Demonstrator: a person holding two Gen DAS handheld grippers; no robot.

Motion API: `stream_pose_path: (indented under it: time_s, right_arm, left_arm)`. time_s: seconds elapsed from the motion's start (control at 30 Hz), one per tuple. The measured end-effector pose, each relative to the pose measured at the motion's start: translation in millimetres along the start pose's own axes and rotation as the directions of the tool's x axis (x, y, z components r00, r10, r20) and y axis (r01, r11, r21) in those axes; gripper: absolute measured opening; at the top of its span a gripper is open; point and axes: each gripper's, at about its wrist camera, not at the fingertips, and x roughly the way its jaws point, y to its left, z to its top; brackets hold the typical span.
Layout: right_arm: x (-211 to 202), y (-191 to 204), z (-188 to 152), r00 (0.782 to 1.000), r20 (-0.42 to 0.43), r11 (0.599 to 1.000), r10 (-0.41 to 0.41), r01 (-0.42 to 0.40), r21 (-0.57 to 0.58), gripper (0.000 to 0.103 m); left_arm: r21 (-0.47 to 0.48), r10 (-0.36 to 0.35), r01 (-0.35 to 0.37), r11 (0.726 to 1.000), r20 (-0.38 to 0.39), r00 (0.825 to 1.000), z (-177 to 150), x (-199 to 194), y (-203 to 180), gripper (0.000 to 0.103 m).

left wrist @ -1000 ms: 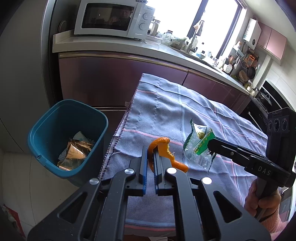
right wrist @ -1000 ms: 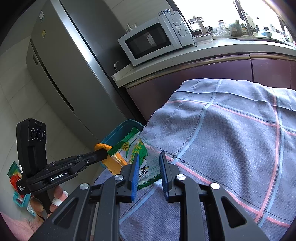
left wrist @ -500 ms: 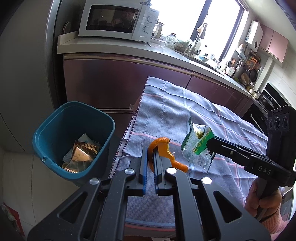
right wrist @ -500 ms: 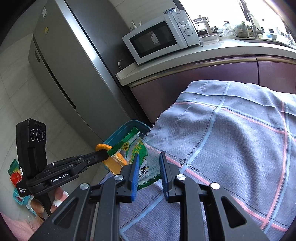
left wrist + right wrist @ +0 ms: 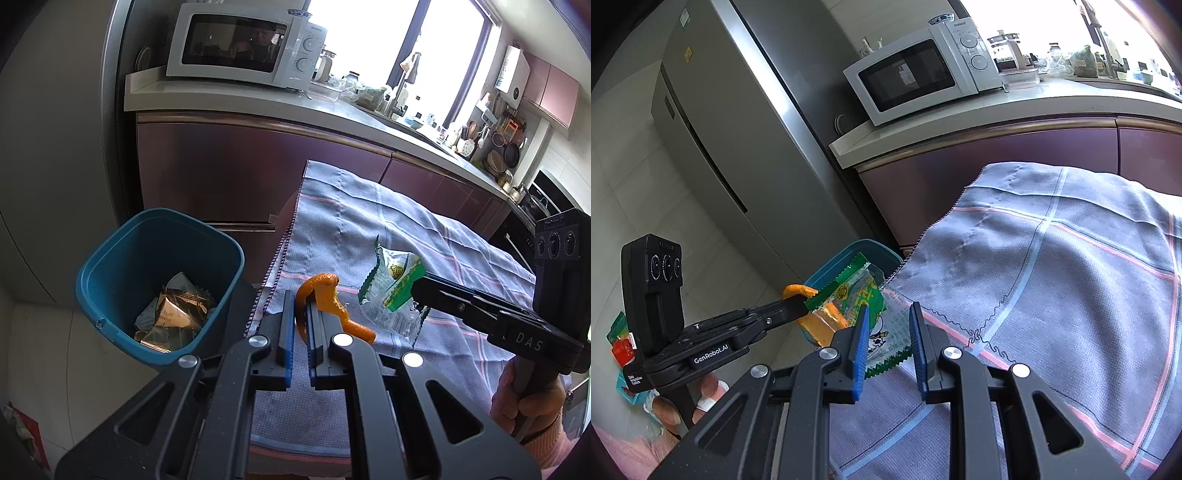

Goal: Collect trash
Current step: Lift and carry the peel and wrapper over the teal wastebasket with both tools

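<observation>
My left gripper is shut on a curled orange peel and holds it above the table's left edge, just right of the blue bin. The bin holds gold and white wrappers. My right gripper grips a green and clear snack wrapper with a visible gap between its blue pads; the wrapper hangs in the air. In the left wrist view the wrapper hangs at the right gripper's tips, right of the peel. The peel also shows in the right wrist view.
A grey checked cloth covers the table. Behind stand purple cabinets, a counter with a white microwave, and a steel fridge at left. Small red and green packets lie on the tiled floor.
Both grippers have drifted left toward the bin with their loads. The bin sits nearer the middle of the left wrist view. Neither grip has changed.
</observation>
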Motion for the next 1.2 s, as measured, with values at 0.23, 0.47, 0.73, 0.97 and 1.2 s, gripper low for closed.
stream_pose_path:
  time_s: [0.23, 0.47, 0.73, 0.97, 1.2]
  right_arm:
    - [6.1, 5.5, 6.6, 1.000, 0.001, 1.000, 0.007, -0.007, -0.014, 0.020]
    - [13.6, 11.9, 12.8, 1.000, -0.002, 0.999, 0.017, -0.017, -0.030, 0.020]
    - [22.2, 17.6, 18.9, 1.000, -0.008, 0.999, 0.027, -0.027, -0.044, 0.020]
    - [32.4, 24.2, 25.0, 0.999, -0.020, 0.998, 0.035, -0.036, -0.052, 0.020]
    - [38.7, 29.3, 30.7, 0.999, -0.022, 0.997, 0.043, -0.045, -0.064, 0.020]
  left_arm:
    - [-0.001, 0.018, -0.018, 1.000, 0.014, 1.000, 3.7, -1.5, 5.3, 0.006]
    - [-0.007, 0.030, -0.029, 1.000, 0.025, 0.999, 6.6, -3.7, 10.9, 0.006]
    - [-0.016, 0.046, -0.045, 0.999, 0.032, 0.998, 9.9, -3.7, 19.2, 0.006]
    - [-0.023, 0.061, -0.060, 0.998, 0.043, 0.997, 12.6, -4.6, 25.3, 0.006]
    - [-0.042, 0.074, -0.072, 0.997, 0.058, 0.996, 16.8, -5.8, 34.7, 0.006]
